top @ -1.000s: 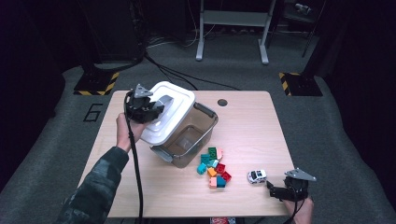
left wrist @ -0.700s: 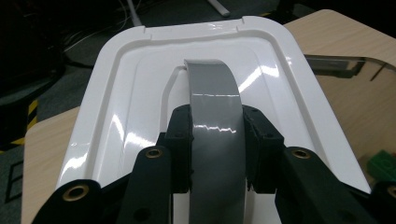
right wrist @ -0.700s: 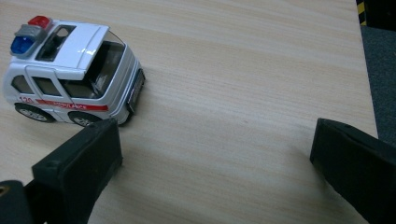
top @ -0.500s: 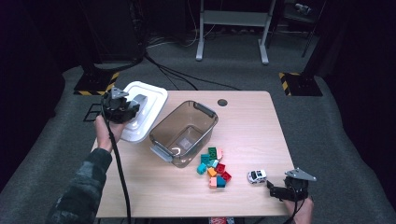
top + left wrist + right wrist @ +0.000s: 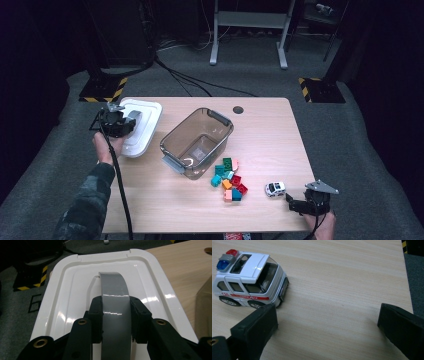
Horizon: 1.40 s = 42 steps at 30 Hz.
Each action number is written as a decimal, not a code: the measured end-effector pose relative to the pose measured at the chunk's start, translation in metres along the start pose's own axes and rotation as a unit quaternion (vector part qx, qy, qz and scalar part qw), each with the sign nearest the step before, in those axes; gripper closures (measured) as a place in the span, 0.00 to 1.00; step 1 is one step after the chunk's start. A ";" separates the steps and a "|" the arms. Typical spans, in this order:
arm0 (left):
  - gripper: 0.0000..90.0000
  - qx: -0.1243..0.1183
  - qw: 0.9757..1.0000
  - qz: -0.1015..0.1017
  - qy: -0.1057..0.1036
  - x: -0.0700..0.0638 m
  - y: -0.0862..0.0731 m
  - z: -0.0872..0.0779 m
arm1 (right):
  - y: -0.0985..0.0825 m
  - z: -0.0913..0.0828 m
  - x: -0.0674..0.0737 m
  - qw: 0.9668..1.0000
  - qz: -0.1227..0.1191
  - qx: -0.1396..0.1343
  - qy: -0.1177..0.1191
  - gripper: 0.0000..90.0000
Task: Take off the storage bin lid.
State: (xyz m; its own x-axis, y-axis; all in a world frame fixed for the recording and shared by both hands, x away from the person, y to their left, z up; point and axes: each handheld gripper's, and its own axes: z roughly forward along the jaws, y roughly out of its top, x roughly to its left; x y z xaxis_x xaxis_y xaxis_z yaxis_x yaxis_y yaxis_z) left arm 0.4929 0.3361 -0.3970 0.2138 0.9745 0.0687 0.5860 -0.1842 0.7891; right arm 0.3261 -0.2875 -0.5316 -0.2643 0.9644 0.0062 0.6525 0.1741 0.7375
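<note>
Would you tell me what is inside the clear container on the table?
The clear container looks empty: through its walls I see only its bare bottom. The coloured blocks lie outside it on the table.

The white lid [image 5: 141, 126] — a glossy rounded rectangle with a raised rim and a grey strap handle [image 5: 114, 305] along its middle — lay flat, top up, at the bench's far-left corner, overhanging the left edge and just beside the clear bin.
</note>
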 end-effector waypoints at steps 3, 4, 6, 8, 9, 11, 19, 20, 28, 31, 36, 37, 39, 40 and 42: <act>0.74 0.009 1.000 -0.008 0.005 0.003 -0.009 0.009 | 0.000 0.000 0.000 1.000 0.001 0.001 -0.001 0.02; 0.74 0.011 1.000 -0.010 0.008 0.004 -0.012 0.011 | 0.000 0.000 0.000 1.000 0.001 0.000 -0.001 0.02; 0.74 0.019 1.000 -0.016 0.014 0.007 -0.019 0.017 | 0.000 0.000 0.000 1.000 0.000 0.000 0.000 0.02; 0.74 0.025 0.999 -0.025 0.015 0.008 -0.025 0.022 | 0.000 0.000 0.000 1.000 0.001 0.001 -0.001 0.02; 0.74 0.027 0.999 -0.031 0.016 0.009 -0.028 0.025 | 0.000 0.000 0.000 1.000 -0.001 0.000 -0.001 0.02; 0.74 0.036 0.999 -0.036 0.017 0.010 -0.034 0.030 | 0.000 0.000 0.000 1.000 0.000 0.000 -0.001 0.02; 0.74 0.047 0.997 -0.051 0.019 0.011 -0.052 0.046 | 0.000 0.000 0.000 1.000 -0.001 0.000 -0.001 0.02; 0.74 0.051 0.997 -0.054 0.018 0.011 -0.055 0.048 | 0.000 0.000 0.000 1.000 -0.001 0.000 -0.001 0.02; 0.74 0.068 0.996 -0.054 0.019 0.011 -0.072 0.062 | 0.000 0.000 0.000 1.000 -0.001 0.000 -0.001 0.03; 0.74 0.071 0.996 -0.057 0.015 0.012 -0.075 0.064 | 0.000 0.000 0.000 1.000 -0.001 0.000 -0.001 0.03; 0.73 0.070 0.996 -0.057 0.011 0.012 -0.075 0.061 | 0.000 0.000 0.000 1.000 -0.001 0.000 -0.001 0.03; 0.72 0.065 0.996 -0.059 0.009 0.013 -0.075 0.059 | 0.000 0.000 0.000 1.000 -0.001 0.000 -0.001 0.03; 0.63 0.062 0.996 -0.064 0.003 0.014 -0.074 0.055 | 0.000 0.000 0.000 1.000 -0.001 0.000 -0.001 0.03; 0.59 0.058 0.996 -0.063 0.000 0.015 -0.074 0.052 | 0.000 0.000 0.000 1.000 -0.001 0.000 -0.001 0.03; 0.48 0.051 0.996 -0.070 -0.009 0.015 -0.075 0.046 | 0.000 0.000 0.000 1.000 -0.001 0.000 -0.001 0.02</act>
State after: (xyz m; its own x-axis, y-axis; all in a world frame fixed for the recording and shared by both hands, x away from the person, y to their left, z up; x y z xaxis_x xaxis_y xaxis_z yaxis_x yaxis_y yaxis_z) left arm 0.4878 0.3592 -0.4829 0.1389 0.9891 -0.0492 0.6871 -0.0605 0.7240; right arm 0.3264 -0.2878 -0.5316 -0.2648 0.9643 0.0034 0.6517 0.1764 0.7377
